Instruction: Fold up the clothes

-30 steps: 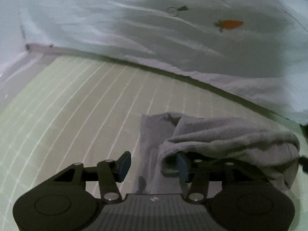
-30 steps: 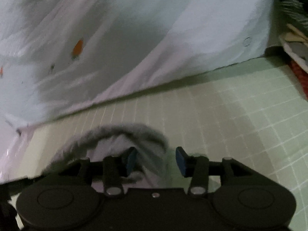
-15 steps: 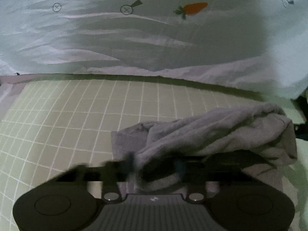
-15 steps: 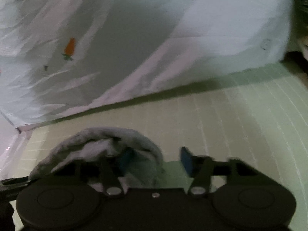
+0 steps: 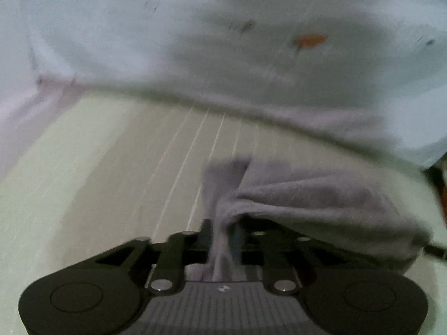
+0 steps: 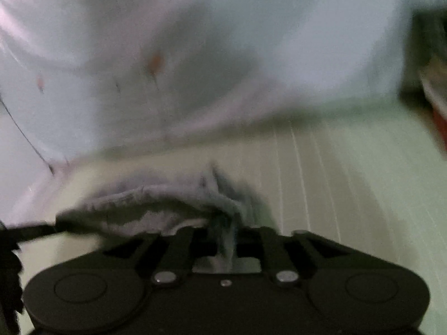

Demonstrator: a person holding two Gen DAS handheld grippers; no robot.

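Left claw (image 5: 222, 240) and right claw (image 6: 223, 234) each clamped on grey garment (image 5: 321, 195) stretched between them.

We see dim, flat light in both views. Motion blur smears the sheet (image 5: 195, 42) and the mat's (image 6: 349, 181) grid lines; a broad shadow crosses the sheet. Fisheye bending and black corners frame each picture.
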